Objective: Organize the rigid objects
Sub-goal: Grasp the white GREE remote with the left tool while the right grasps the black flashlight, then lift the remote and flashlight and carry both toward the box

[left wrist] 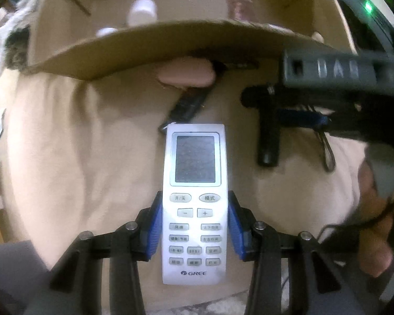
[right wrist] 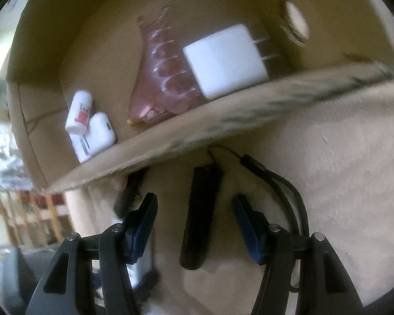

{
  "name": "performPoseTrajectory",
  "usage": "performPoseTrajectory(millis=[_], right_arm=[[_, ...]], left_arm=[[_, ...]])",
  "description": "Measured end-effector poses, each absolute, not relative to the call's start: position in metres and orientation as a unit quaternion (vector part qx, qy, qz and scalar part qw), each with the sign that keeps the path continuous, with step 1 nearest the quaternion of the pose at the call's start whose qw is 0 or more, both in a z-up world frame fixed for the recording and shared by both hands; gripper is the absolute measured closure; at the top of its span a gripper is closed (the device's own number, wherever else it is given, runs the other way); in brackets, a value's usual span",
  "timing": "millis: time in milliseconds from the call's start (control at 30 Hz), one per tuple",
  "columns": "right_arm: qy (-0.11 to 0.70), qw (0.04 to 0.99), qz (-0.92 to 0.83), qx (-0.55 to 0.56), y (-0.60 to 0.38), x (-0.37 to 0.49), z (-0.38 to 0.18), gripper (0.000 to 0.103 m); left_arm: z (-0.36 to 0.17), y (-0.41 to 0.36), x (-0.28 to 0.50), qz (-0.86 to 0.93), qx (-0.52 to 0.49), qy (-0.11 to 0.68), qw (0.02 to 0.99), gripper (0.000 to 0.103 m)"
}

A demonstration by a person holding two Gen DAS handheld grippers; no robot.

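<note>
Gree remote control (left wrist: 195,204) is being clamped between the left tool's (left wrist: 195,225) blue pads above the beige cloth (left wrist: 65,144); the right tool (right wrist: 194,223) is being held apart over a black remote (right wrist: 199,218) beside the cardboard box (right wrist: 197,131).

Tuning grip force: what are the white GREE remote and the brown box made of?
White rectangular GREE remote: hard plastic by its look, smooth satin shell, rubbery-looking buttons, glossy screen window. Brown open box: corrugated cardboard, matte, with a frayed, raw-cut rim.
</note>
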State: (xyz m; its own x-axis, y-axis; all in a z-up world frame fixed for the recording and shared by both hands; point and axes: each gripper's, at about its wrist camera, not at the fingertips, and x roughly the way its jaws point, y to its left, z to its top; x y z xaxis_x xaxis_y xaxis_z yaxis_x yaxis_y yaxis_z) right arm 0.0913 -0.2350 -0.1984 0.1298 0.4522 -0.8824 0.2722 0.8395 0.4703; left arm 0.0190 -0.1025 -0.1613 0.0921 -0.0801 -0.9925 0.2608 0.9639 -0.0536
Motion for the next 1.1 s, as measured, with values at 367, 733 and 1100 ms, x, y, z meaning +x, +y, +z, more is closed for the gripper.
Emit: performPoseTrajectory(millis=[367,733,1100], right_arm=[[0.653,0.737,0.05,0.167,-0.202,0.079,-0.18,0.082],[0.605,0.763,0.087,0.212,-0.204,0.033,-0.137,0.082],[0.508,0.816,0.129,0.245,-0.229,0.009,-0.075,0.082]], left_arm=[[-0.14,-0.083,0.038,-0.103,0.05,0.652,0.749,0.063],[-0.117,-0.054,0.028,-0.067,0.018,0.627,0.776,0.063],[-0.098,-0.028,0.004,-0.04,-0.023,0.583,0.811,0.063]])
